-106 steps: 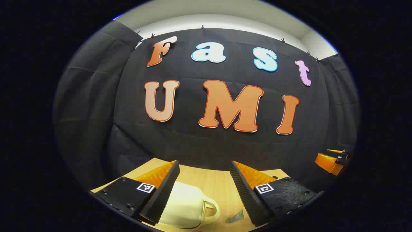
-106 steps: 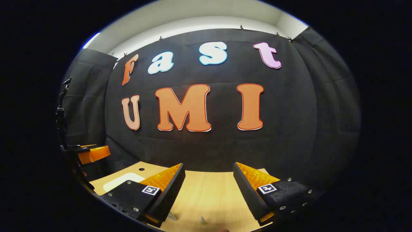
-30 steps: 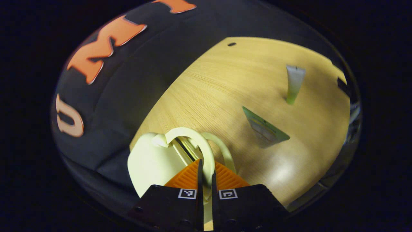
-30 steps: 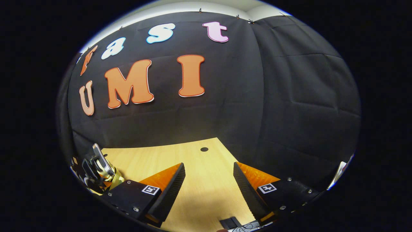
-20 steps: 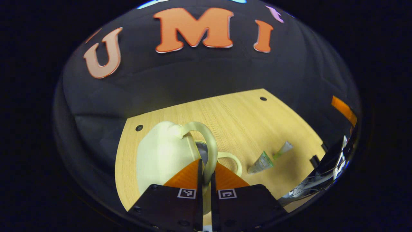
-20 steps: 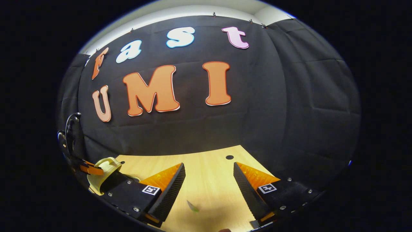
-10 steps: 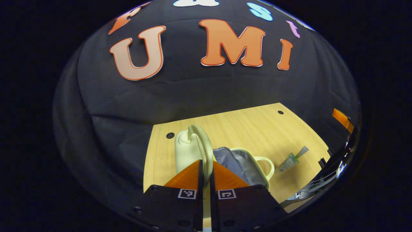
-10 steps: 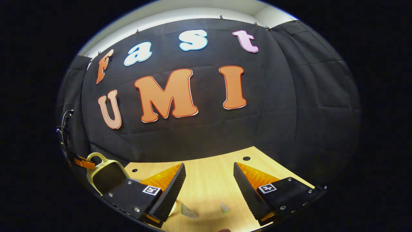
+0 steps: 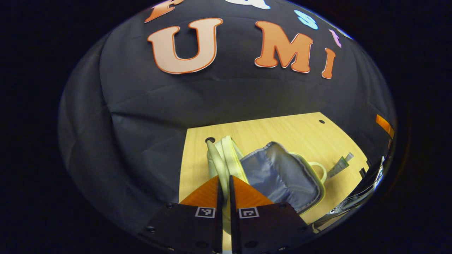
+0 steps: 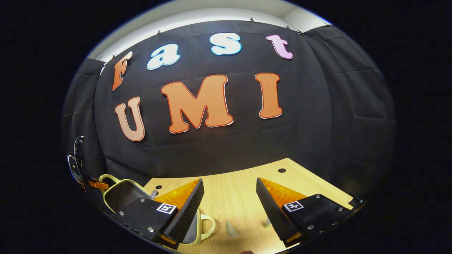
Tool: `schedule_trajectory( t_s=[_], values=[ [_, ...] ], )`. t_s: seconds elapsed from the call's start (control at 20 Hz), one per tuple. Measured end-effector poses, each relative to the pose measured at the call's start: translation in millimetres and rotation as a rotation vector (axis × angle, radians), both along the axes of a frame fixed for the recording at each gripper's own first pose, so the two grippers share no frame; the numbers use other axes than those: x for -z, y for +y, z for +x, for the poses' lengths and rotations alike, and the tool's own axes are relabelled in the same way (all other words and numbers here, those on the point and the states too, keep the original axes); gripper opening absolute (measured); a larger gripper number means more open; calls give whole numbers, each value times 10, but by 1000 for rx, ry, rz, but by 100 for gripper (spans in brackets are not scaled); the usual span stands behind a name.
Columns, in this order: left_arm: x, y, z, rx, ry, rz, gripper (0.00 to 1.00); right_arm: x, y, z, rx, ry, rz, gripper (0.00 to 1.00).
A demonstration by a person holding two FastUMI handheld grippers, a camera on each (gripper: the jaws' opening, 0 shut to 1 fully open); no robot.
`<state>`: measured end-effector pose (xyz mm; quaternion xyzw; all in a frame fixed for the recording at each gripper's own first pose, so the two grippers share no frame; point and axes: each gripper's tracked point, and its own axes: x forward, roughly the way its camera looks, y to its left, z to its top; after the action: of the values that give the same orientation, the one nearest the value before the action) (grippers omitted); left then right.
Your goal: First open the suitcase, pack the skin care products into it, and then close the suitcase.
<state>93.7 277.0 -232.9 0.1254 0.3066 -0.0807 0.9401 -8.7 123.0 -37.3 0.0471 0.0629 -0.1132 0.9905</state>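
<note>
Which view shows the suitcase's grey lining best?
The left gripper view: the open suitcase lies with its grey lining facing the camera. The right gripper view catches just the raised lid and a handle at its lower left.

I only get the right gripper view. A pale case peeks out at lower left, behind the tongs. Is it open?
Observer: Yes. In the left gripper view the suitcase lies open on the table, with its grey lining showing.
Operator: What keeps the lid up?
Observer: The left tongs are shut on the lid and hold it up on edge.
Operator: Is anything packed?
Observer: I see nothing inside. A green tube lies on the table just past the case's handle.
</note>
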Motion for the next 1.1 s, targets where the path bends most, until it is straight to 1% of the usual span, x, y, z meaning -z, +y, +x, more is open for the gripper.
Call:
schedule_trajectory(
  t_s=[0.15,0.2,0.3,0.45,0.5,0.6,0.75,0.9,0.95,1.0,1.05,1.1],
  values=[
    [234,427,87,-41,12,-11,10,-50,108,62,-1,3,-34,94],
    [345,610,126,-66,28,-11,10,-53,140,88,-3,8,-44,94],
    [613,921,170,-117,67,-16,10,-73,200,145,-7,12,-65,94],
    [1063,1206,291,-176,112,-41,10,-81,245,206,-4,20,-75,94],
    [1164,1278,343,-181,97,-43,10,-72,259,220,-4,23,-74,94],
    [1378,1396,269,-214,136,-22,10,-52,247,238,1,34,-90,94],
    [1680,1514,214,-240,187,13,10,-23,201,223,13,43,-103,94],
    [1830,1574,228,-275,209,0,10,5,147,204,26,52,-107,94],
    [1849,1625,197,-291,214,9,14,5,126,201,30,53,-112,94],
    [1845,1689,188,-307,211,30,14,4,112,199,33,53,-116,94],
    [1858,1685,180,-304,211,34,24,8,106,195,34,54,-121,94],
    [1843,1663,189,-299,207,28,26,13,94,196,35,56,-122,94]
  ],
)
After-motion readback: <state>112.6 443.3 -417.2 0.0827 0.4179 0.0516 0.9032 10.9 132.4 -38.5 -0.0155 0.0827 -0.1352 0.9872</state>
